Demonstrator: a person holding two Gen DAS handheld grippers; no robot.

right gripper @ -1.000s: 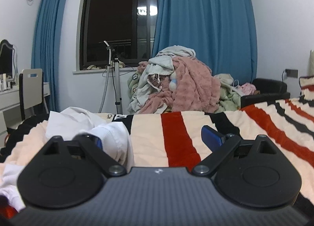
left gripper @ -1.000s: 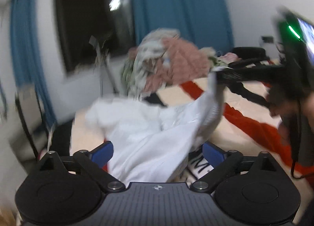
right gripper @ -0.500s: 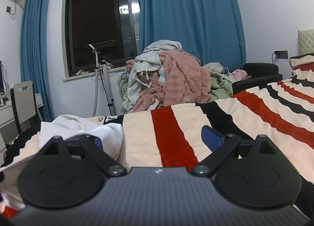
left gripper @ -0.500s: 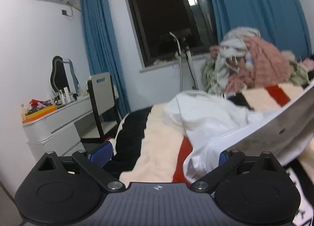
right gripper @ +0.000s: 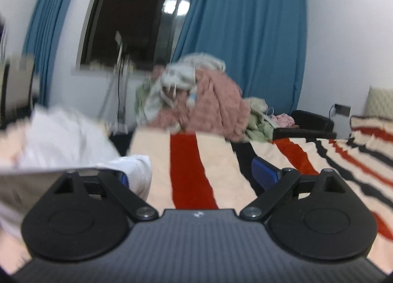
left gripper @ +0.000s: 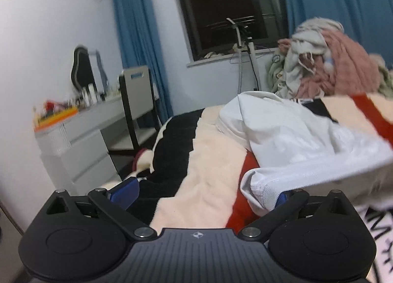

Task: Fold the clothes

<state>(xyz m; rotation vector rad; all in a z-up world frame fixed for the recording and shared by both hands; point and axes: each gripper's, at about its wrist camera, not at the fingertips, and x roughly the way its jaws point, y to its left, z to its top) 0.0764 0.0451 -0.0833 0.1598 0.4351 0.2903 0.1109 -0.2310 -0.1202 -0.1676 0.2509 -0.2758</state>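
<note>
A white garment (left gripper: pixel 289 135) lies crumpled on the striped blanket (left gripper: pixel 216 160). Its ribbed hem (left gripper: pixel 266 192) hangs against the right finger of my left gripper (left gripper: pixel 203 193), whose jaws stand wide apart with only blanket between them. In the right wrist view the same white garment (right gripper: pixel 63 140) lies to the left, one fold (right gripper: pixel 137 172) touching the left finger of my right gripper (right gripper: pixel 194 173). That gripper is open too, over a red stripe of the blanket (right gripper: pixel 189 172). The right wrist view is blurred by motion.
A heap of pink, grey and green clothes (right gripper: pixel 206 103) is piled beyond the bed's far edge, before blue curtains (right gripper: pixel 245 37). A white desk (left gripper: pixel 81 140) with a chair (left gripper: pixel 137 101) stands left of the bed. A black armchair (right gripper: pixel 309 123) is at far right.
My left gripper swung left, away from the clothes heap toward the desk side, and the white cloth slid from between its fingers to its right finger. My right gripper is moving, its view now blurred.
</note>
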